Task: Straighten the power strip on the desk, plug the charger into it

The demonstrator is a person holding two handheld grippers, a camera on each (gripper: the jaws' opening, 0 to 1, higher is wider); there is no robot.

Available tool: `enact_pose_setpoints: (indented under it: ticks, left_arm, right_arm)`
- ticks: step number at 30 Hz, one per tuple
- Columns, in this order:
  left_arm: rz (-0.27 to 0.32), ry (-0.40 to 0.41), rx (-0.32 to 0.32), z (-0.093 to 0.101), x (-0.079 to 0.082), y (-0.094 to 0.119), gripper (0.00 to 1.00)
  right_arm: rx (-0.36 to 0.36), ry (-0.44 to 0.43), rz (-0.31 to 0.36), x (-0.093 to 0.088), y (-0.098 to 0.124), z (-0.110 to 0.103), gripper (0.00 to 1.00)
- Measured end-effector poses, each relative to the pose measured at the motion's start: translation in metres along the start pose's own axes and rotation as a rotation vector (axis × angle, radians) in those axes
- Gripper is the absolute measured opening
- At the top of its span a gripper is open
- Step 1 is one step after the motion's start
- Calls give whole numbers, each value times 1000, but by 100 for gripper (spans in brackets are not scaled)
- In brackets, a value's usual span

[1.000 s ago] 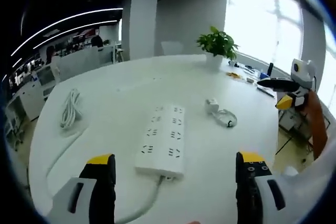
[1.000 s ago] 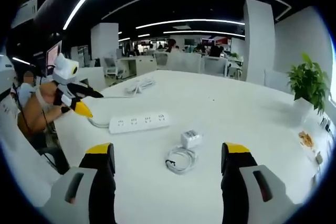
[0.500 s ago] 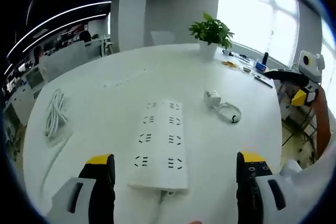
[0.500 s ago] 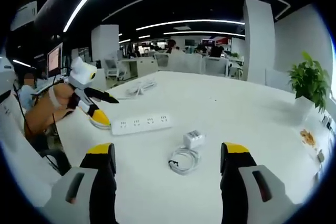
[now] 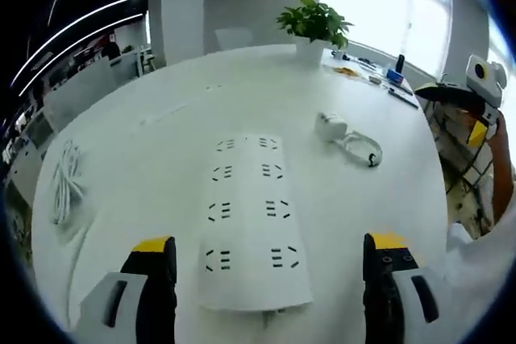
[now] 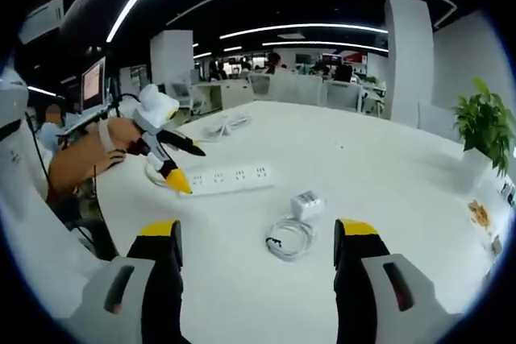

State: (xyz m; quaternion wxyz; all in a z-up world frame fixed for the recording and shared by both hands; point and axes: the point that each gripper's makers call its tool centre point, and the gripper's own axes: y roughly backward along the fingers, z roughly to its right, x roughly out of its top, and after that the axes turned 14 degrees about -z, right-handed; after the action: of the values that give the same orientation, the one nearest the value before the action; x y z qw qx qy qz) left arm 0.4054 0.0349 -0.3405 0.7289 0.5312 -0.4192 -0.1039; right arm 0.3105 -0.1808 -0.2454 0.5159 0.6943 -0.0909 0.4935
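left hand-held gripper (image 5: 270, 271) hangs low over the near end of the strip (image 5: 250, 219), jaws spread wide and empty, one yellow-tipped jaw off each side of the white body. strip lies flat on the white worktop (image 5: 161, 142), running straight away between the jaws, its socket rows facing up. just beyond and right of it sits the charger (image 5: 330, 125), its coiled cable (image 5: 361, 149) trailing beside it, both apart from the strip. a bundled white cord (image 5: 63, 191) lies well off to the left, a potted plant (image 5: 313, 22) stands at the far edge.

over in the right gripper view, right hand-held gripper (image 6: 258, 267) is open wide too, nothing between its jaws, held back from the charger (image 6: 307, 203) and its cable (image 6: 292, 235). the strip (image 6: 230, 179) stretches across the worktop (image 6: 387, 175) behind them, and the left hand-held gripper (image 6: 181, 167) comes in from the left, its jaws either side of the strip's end, a hand (image 6: 121, 136) gripping it.
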Motion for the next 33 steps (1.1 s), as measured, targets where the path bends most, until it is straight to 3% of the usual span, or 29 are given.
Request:
enact_pose_setpoints:
  ticks: [1, 2, 3, 6, 9, 11, 15, 17, 19, 22, 24, 26, 29, 33]
  left_arm:
    - [-20, -11, -21, 4, -4, 0, 74]
    - [-44, 24, -40, 5, -7, -2, 73]
    - [-69, 65, -40, 5, -10, -4, 80]
    - [-32, -6, 55, -10, -4, -6, 96]
    - [-63, 10, 58, -7, -11, -5, 96]
    - [-28, -31, 45, -3, -8, -3, 96]
    - [-12, -42, 53, -1, -3, 0, 96]
    - [-42, 9, 48, -5, -6, 0, 96]
    - [-57, 10, 41, -6, -7, -2, 96]
    - [-91, -29, 27, -3, -12, -5, 86]
    - [-124, 4, 23, -4, -17, -9, 87]
    - [-121, -1, 27, -11, -12, -14, 88]
    - [-109, 8, 17, 1, -10, -14, 86]
    - [-128, 19, 49, -1, -11, -18, 81]
  right_arm:
    - [1, 0, 2, 0, 0, 0, 75]
    - [2, -3, 5, 0, 1, 0, 75]
    - [3, -7, 7, 0, 1, 1, 75]
    - [0, -7, 5, -1, 2, 2, 75]
    - [2, -11, 1, -4, 1, 2, 75]
    - [0, -12, -4, -5, 1, 3, 75]
    - [-2, -18, 4, -4, 3, 3, 75]
    - [-3, -16, 5, -3, 3, 2, 75]
    - [-3, -16, 8, -2, 5, 0, 75]
    - [-2, -14, 12, -3, 7, -2, 75]
    - [-2, -12, 6, -5, 7, -2, 75]
    - [-3, -16, 2, -7, 7, -1, 74]
    - [-3, -20, -1, -9, 7, 1, 74]
    - [2, -20, 0, -10, 7, 0, 74]
